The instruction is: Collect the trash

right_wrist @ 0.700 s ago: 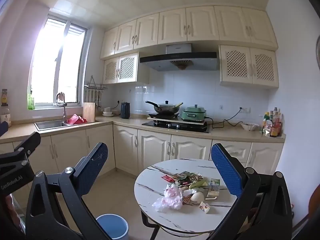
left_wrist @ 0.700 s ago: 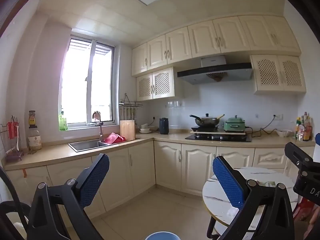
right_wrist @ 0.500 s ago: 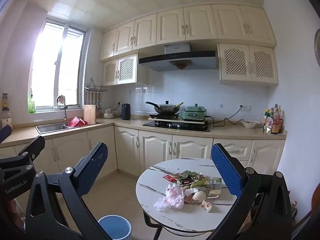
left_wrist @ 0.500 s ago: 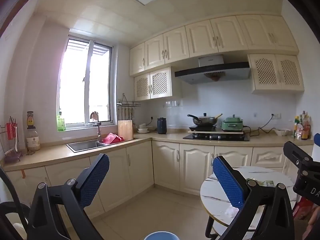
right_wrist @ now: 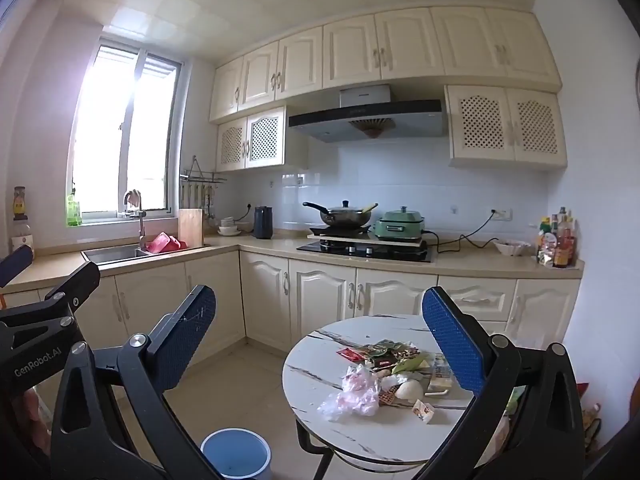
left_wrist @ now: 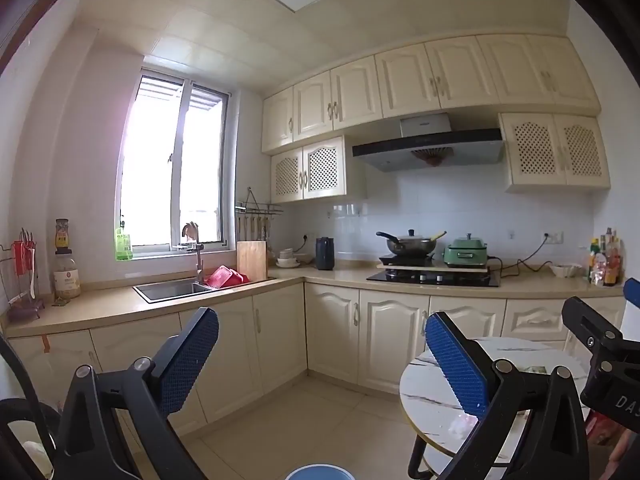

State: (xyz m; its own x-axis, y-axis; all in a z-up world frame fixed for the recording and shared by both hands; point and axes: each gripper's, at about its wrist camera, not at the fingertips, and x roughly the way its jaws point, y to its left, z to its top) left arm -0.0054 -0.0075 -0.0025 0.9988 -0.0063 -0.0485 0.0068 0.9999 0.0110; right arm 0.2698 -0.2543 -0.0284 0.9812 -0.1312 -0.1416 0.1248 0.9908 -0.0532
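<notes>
Lying in a loose heap on the round marble desk point(right_wrist: 320, 432) are the trash point(right_wrist: 384, 376) items: a crumpled pink-and-clear bag point(right_wrist: 356, 394), flat wrappers point(right_wrist: 380, 354), a pale rounded piece that may be an eggshell point(right_wrist: 409, 391) and a small packet point(right_wrist: 423, 411). A blue bin point(right_wrist: 236, 456) is standing on the floor just beside the desk. Both the right tongs point(right_wrist: 320, 344) and the left tongs point(left_wrist: 320, 360) are gaping wide and holding nothing, hanging in the air well apart from the heap. All of it is looking very light. The bag is likely behaving soft and slippery, so pinching a bunched fold near its middle is probably working best. The wrappers are lying flat, so they probably need taking by a raised edge. The shell-like piece, if it is one, is fragile and calling for a gentle squeeze across its width.
</notes>
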